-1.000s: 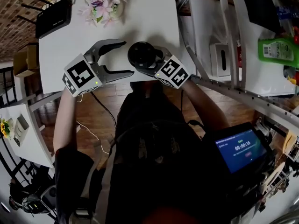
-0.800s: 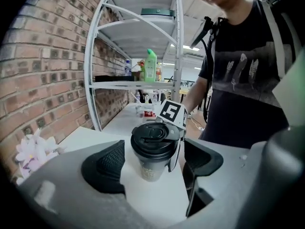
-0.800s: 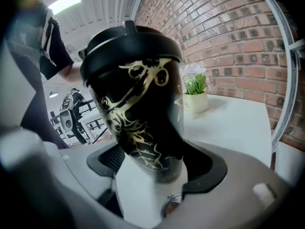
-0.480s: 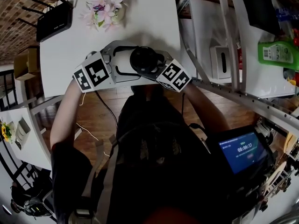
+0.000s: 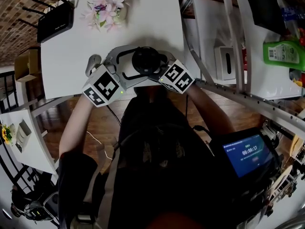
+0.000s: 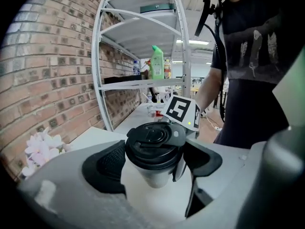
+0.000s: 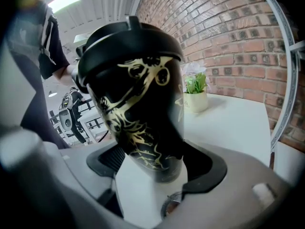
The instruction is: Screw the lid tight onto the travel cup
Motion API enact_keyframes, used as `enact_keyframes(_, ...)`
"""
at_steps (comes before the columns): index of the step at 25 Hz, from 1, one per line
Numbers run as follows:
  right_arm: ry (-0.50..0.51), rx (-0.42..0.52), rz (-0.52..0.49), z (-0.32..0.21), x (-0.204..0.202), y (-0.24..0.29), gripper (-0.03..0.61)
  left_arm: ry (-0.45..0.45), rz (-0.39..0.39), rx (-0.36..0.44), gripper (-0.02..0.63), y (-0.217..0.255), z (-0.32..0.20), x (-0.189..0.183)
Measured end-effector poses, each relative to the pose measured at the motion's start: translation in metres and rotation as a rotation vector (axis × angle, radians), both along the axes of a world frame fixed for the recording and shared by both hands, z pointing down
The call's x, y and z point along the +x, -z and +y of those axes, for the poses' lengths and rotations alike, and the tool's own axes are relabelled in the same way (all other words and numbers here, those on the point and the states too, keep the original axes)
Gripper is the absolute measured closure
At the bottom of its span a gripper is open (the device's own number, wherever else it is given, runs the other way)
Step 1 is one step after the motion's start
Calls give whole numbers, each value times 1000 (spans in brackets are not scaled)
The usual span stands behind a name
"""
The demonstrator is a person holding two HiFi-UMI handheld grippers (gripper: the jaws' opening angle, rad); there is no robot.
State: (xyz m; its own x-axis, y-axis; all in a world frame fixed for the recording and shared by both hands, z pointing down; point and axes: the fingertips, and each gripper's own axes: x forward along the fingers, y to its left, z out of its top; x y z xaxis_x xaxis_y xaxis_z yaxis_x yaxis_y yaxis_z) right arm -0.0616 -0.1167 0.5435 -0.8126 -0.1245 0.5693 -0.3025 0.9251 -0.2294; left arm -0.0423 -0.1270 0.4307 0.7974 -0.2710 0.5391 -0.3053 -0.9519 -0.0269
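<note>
1. The cup [image 7: 143,113] stands upright near the front edge of the white bench [image 5: 157,13], with its black lid [image 6: 155,144] already seated on top.
2. Your right tool [image 7: 155,165] is clamped low on the cup's body, with a pad on each side of the gold-patterned wall.
3. Your left tool [image 6: 155,159] is spread wide around the lid. Its pads sit right at the rim, and no squeeze shows yet.
4. Expect the cup to be stiff and hard, so it probably won't give under the pads. Its glossy wall looks slippery, so it may spin in your right tool once the thread bites.
5. It is tall and narrow, and likely light if empty, so it could tip under a sideways push.
6. Take the lid by its round outer rim, level and centred, not by the raised flap on top.
7. A second ago your left tool hung off to the left, well apart from the cup. It has since swung in around the lid. Your right tool and the cup have stayed put.
</note>
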Motion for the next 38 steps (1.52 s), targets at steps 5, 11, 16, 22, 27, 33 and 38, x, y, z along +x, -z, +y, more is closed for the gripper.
enact_keyframes(5,-2,1,-3,0,1,0,201,151,16,2,230,1,-1,-1)
enact_keyframes(11,-1,-1,-4,-1,0,0,201,251,47,-2,230,2,-2,-2)
enact_keyframes(16,2,-2,-6,-1,0,-1,199,225,84,-21,224,4,0,-4)
enact_keyframes(22,-2,-6,-9,-1,-3,-1,199,145,51,-35,219,9,3,-27)
enact_keyframes(27,4,-7,-11,-1,0,0,199,70,76,-27,219,20,5,-29)
enact_keyframes(33,1,-7,-6,-1,-1,-1,199,-21,32,9,221,7,2,-15)
enact_keyframes(38,-1,-5,0,0,-1,-2,200,-26,75,8,225,5,1,-6)
